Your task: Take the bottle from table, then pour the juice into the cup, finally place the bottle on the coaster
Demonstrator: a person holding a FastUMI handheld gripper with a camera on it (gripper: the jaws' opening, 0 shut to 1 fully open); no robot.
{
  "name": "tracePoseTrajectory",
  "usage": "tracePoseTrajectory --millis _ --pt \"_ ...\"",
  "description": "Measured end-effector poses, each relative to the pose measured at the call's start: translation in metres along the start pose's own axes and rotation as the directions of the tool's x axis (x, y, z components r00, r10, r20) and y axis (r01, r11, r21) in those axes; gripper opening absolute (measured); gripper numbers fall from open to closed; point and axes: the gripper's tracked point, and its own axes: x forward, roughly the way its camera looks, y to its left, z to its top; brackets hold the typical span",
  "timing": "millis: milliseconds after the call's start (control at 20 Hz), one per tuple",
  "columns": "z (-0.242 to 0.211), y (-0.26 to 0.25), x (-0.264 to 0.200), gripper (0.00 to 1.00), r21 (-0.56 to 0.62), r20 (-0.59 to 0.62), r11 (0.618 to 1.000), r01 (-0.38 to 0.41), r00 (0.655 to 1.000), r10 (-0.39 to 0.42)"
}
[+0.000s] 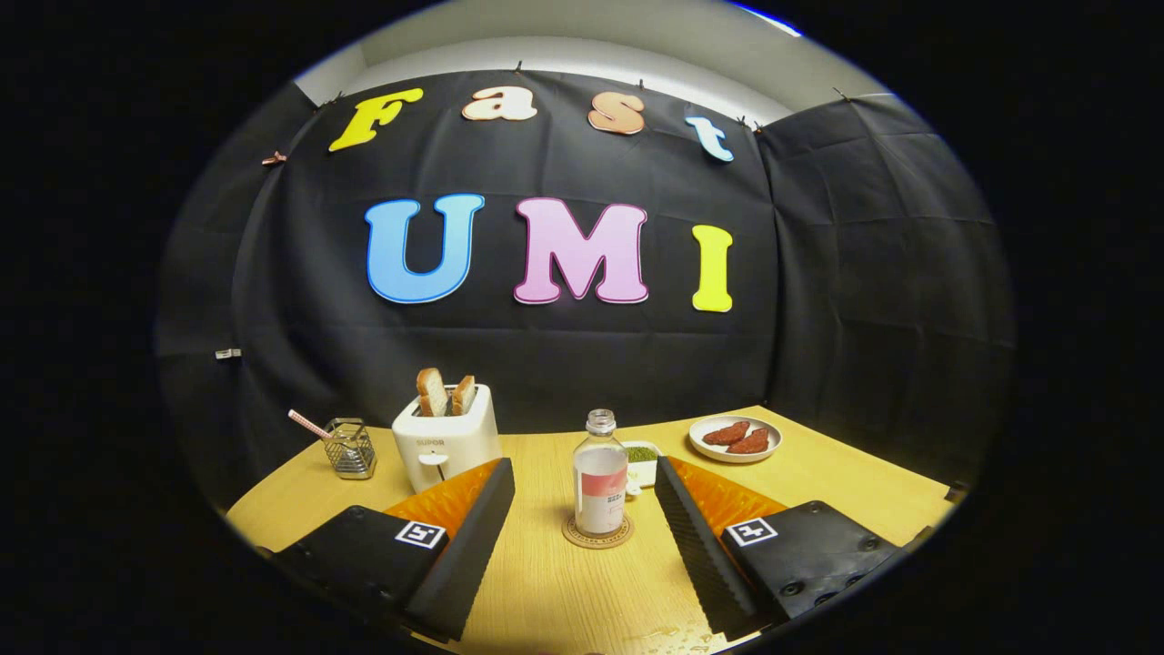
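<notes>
A clear uncapped bottle [600, 478] with a pink and white label stands upright on a round cork coaster [597, 533] on the wooden table [564, 591]. It sits just ahead of my gripper [582, 482], in line with the gap between the two fingers. The gripper is open wide and nothing touches either finger. Right behind the bottle sits a small white cup [642, 461] with something green in it, partly hidden by the bottle.
A white toaster [446, 437] with two bread slices stands beyond the left finger. A wire basket [349, 448] with a striped stick is further left. A white plate [735, 438] with two reddish-brown pieces lies beyond the right finger. Black cloth walls close the table's back and right.
</notes>
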Motion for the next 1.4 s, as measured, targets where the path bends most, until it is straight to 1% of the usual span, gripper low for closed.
tracePoseTrajectory --millis 150,300,650,1000,1400 --pt "0.015 0.0 -0.018 0.96 -0.009 -0.003 1.0 0.002 1.0 -0.002" --pt "0.032 0.007 -0.032 0.96 0.008 0.004 1.0 0.002 1.0 -0.002" --pt "0.064 0.01 -0.054 0.95 0.003 0.025 1.0 0.009 1.0 -0.009" --pt "0.07 -0.007 -0.069 0.95 0.024 0.02 0.999 0.037 0.999 -0.038" --pt "0.076 -0.003 -0.075 0.95 0.028 0.029 1.0 0.012 0.999 -0.013"
